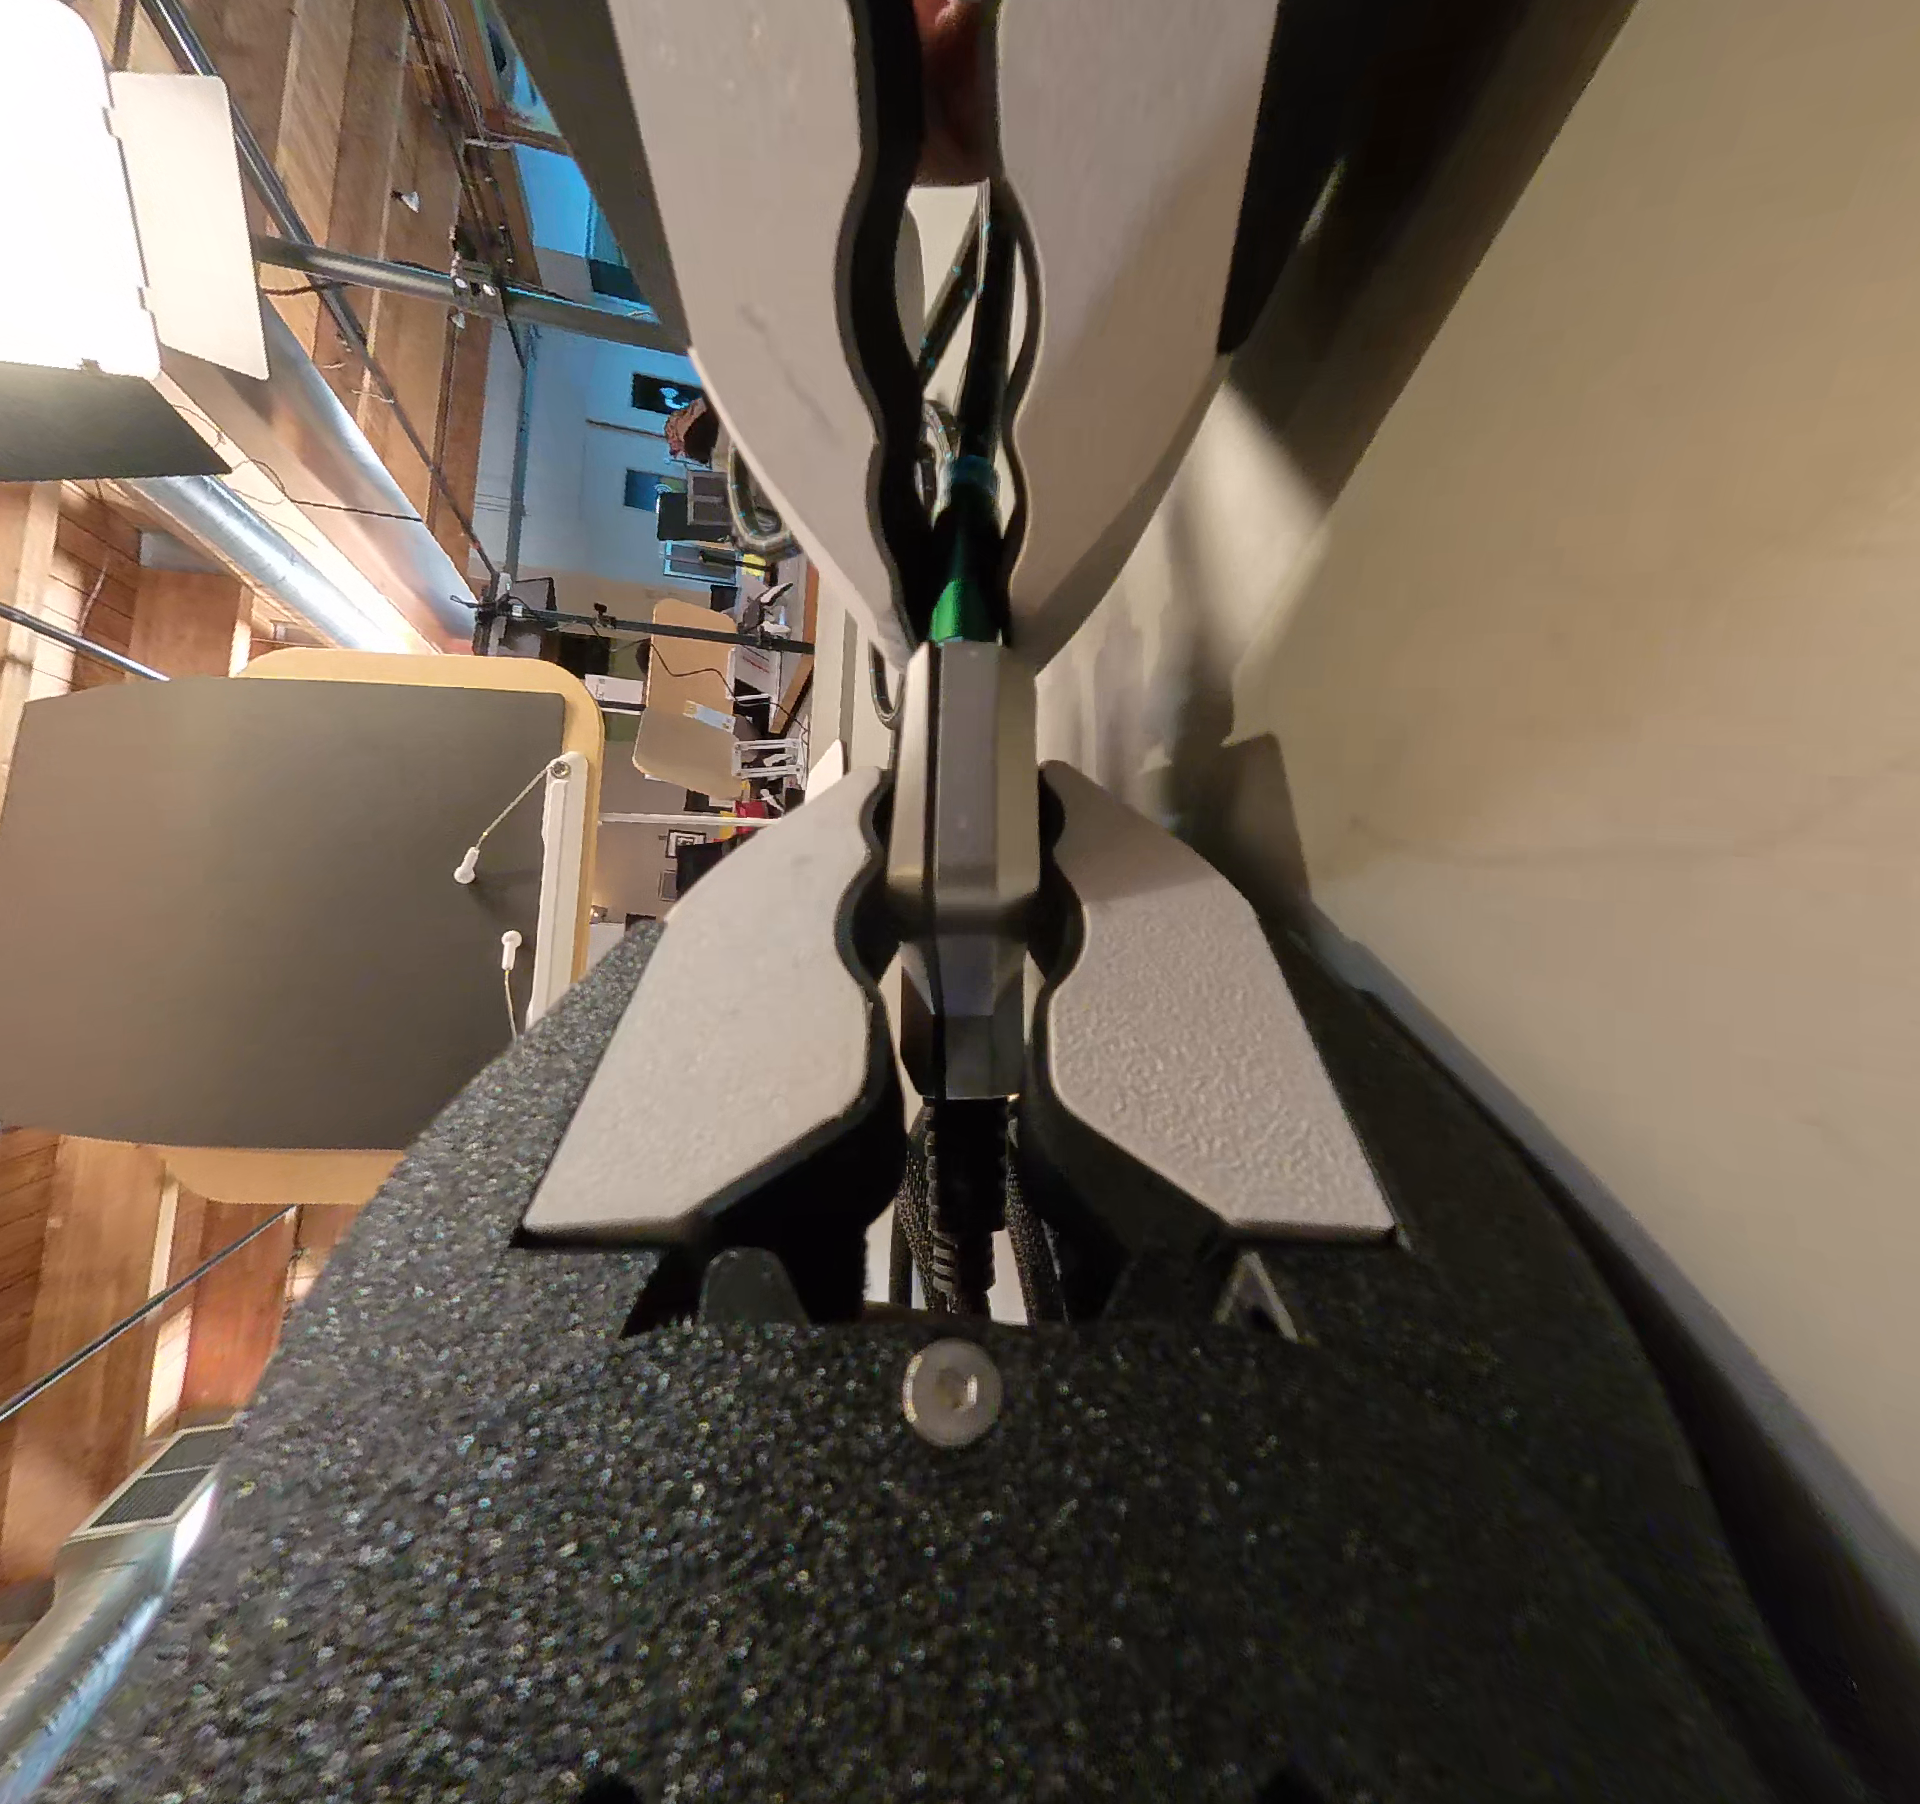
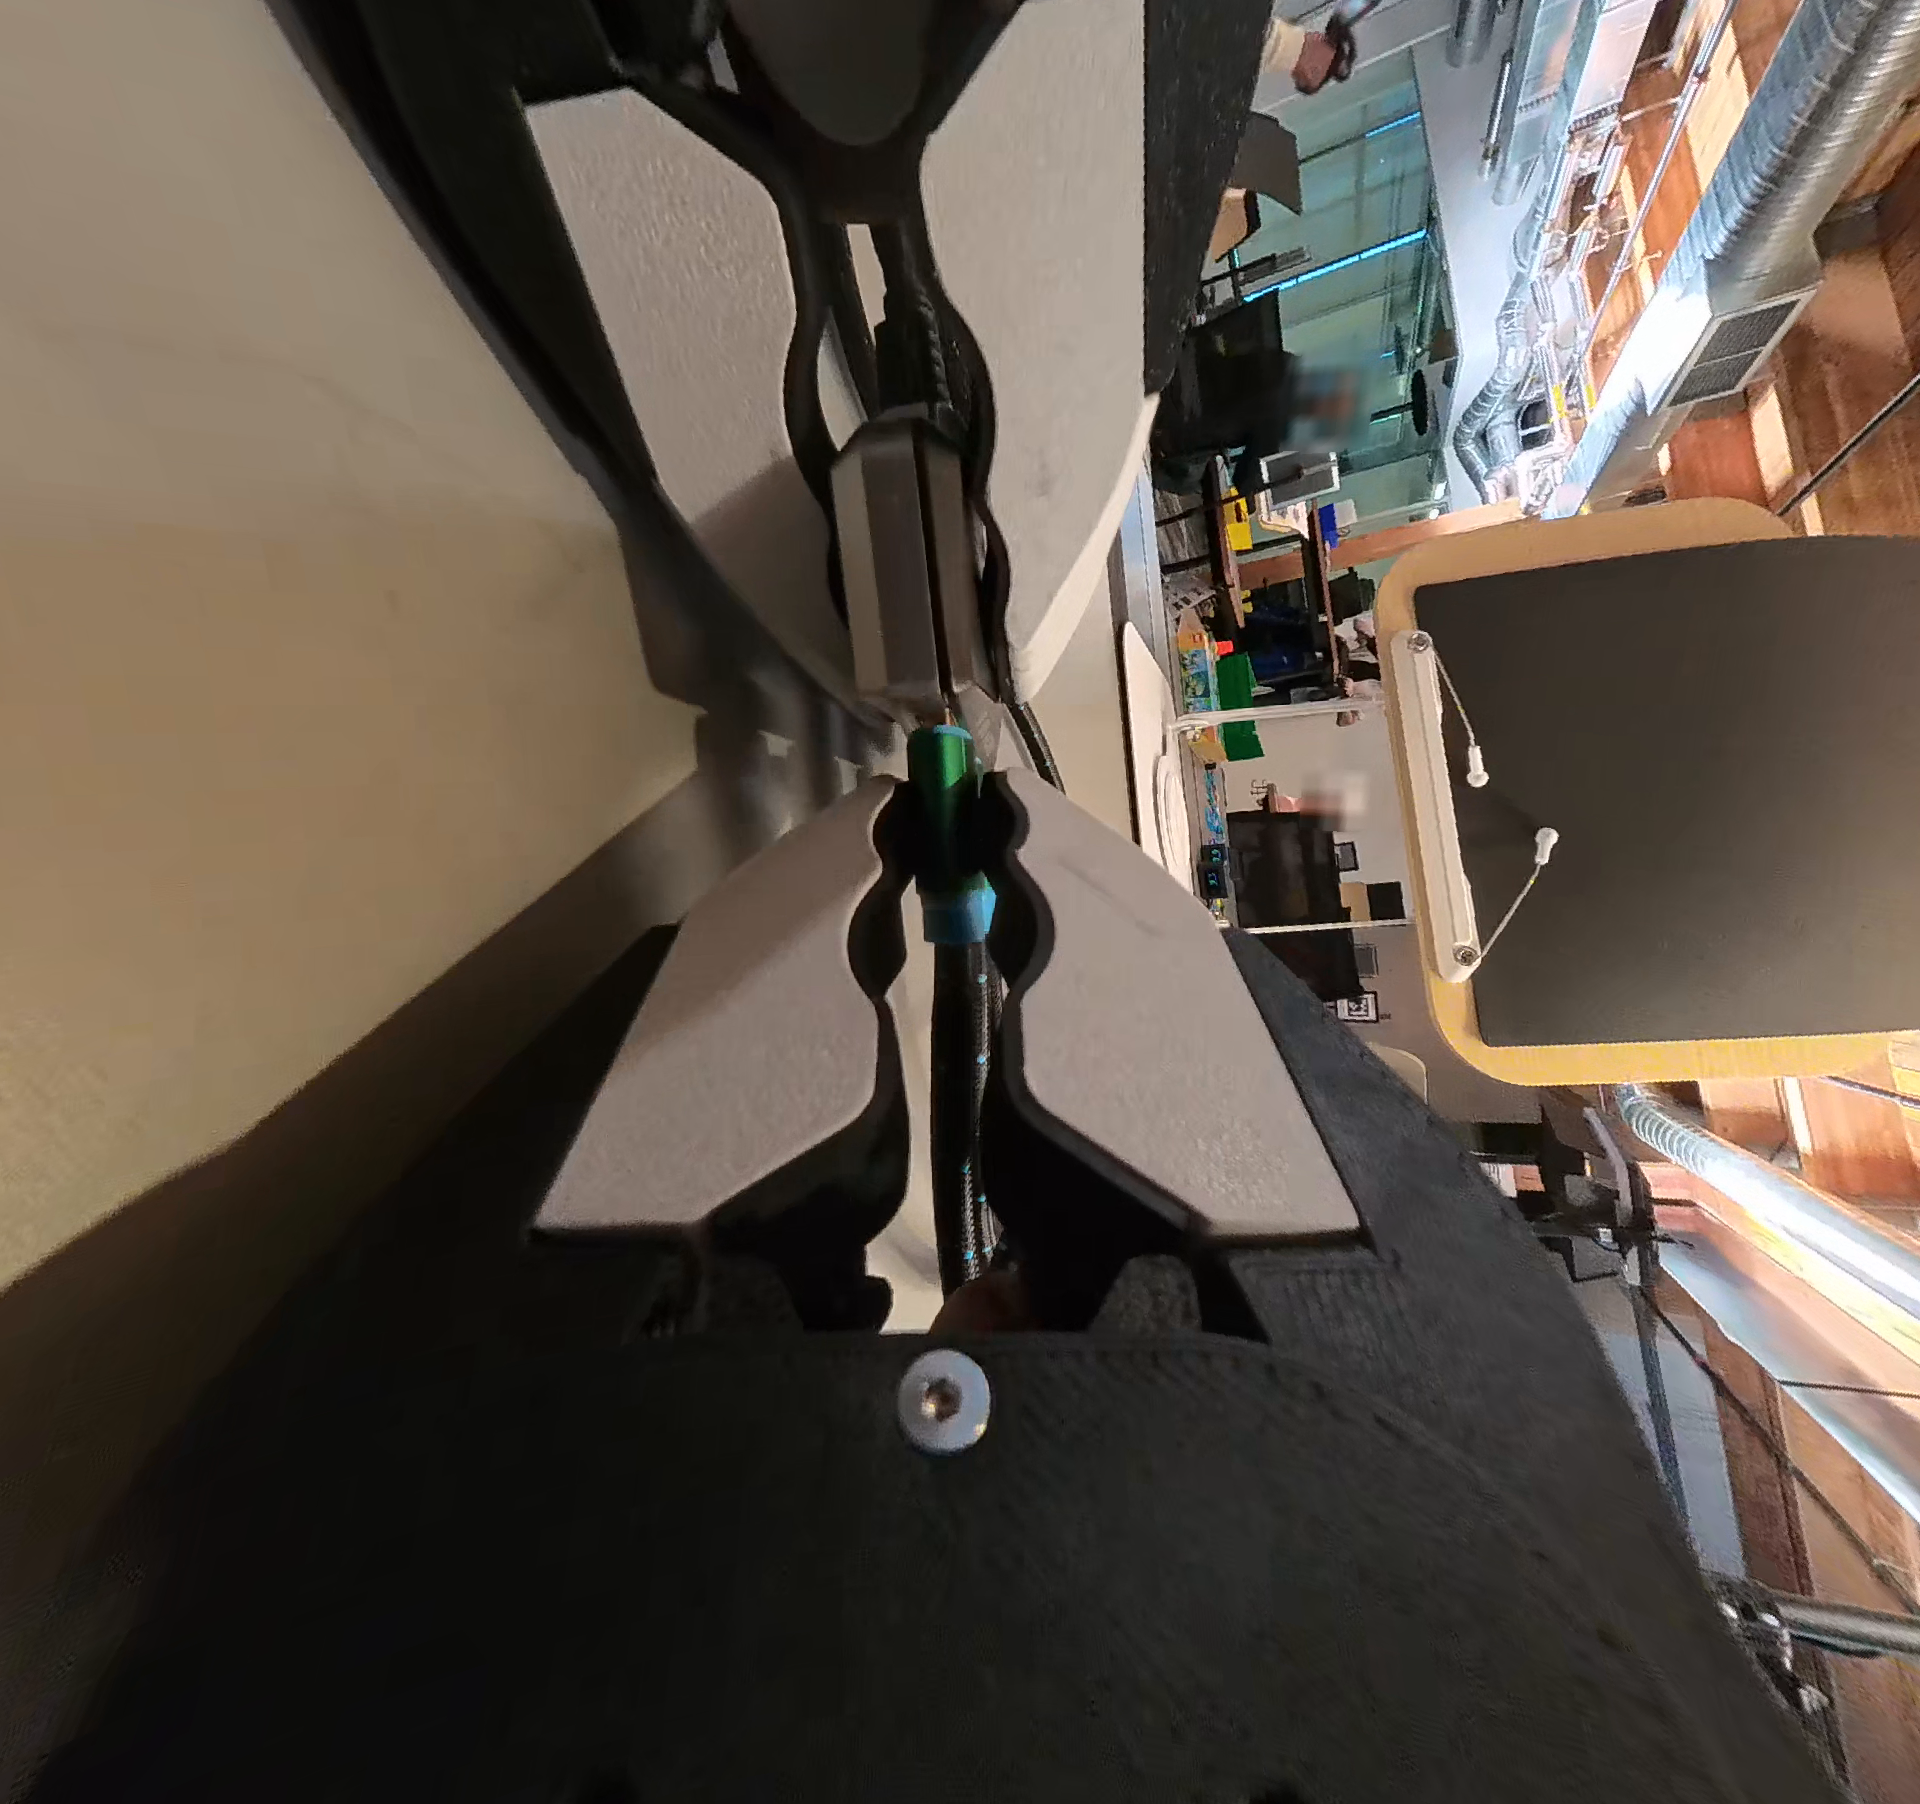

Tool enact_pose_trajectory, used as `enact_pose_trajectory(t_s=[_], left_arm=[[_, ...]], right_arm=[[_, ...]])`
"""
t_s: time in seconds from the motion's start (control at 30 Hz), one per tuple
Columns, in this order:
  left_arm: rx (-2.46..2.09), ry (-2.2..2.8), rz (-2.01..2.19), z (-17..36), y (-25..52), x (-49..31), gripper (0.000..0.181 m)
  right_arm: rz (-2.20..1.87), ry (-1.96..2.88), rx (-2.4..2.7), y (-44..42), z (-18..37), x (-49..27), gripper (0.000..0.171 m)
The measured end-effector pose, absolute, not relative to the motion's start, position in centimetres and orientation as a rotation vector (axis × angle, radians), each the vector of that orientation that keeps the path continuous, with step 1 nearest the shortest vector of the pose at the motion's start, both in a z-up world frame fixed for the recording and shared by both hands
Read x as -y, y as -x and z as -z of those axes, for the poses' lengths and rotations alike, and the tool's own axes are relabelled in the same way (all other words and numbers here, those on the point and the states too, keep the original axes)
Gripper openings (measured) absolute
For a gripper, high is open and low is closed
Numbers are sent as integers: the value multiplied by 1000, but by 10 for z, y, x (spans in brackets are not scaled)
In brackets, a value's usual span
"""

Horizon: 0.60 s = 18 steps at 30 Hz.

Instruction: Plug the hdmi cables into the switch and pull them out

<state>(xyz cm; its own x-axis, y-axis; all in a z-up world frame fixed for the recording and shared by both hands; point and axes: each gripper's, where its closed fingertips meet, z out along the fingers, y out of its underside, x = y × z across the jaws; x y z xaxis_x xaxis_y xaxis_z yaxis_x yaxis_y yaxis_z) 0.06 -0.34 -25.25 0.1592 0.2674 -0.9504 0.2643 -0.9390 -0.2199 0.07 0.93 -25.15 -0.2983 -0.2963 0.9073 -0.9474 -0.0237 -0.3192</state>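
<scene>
In the left wrist view my left gripper (image 1: 961,819) is shut on a grey metal switch body (image 1: 961,871); its black braided lead (image 1: 961,1193) runs back between the fingers. Facing it from above, my right gripper (image 1: 961,616) is shut on a green HDMI plug (image 1: 961,601) whose tip meets the switch's far end. In the right wrist view my right gripper (image 2: 948,788) grips the green plug (image 2: 940,767) with a blue collar and black braided cable (image 2: 961,1079). The left gripper (image 2: 925,679) holds the switch (image 2: 899,559) opposite. I cannot tell whether the plug is seated.
A pale tabletop (image 1: 1610,611) runs along one side of both grippers, close by; it also shows in the right wrist view (image 2: 260,507). A black board with a wooden rim (image 1: 281,902) (image 2: 1662,798) stands beyond. Ducts, shelves and people are far behind. Left and right tips are no more than a few centimetres apart.
</scene>
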Motion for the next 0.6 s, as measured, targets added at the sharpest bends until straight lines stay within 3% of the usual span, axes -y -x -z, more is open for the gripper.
enact_pose_trajectory(t_s=[0.13,0.23,0.6], left_arm=[[531,2401,-1970,253,-1,2,24],[767,2395,-1975,253,-18,44,23],[782,2358,-1937,253,-14,43,22]], right_arm=[[-1331,-1300,1635,3,252,-13,12],[-1275,-1176,1715,51,253,-24,12],[-1249,-1100,1745,70,248,-29,12]])
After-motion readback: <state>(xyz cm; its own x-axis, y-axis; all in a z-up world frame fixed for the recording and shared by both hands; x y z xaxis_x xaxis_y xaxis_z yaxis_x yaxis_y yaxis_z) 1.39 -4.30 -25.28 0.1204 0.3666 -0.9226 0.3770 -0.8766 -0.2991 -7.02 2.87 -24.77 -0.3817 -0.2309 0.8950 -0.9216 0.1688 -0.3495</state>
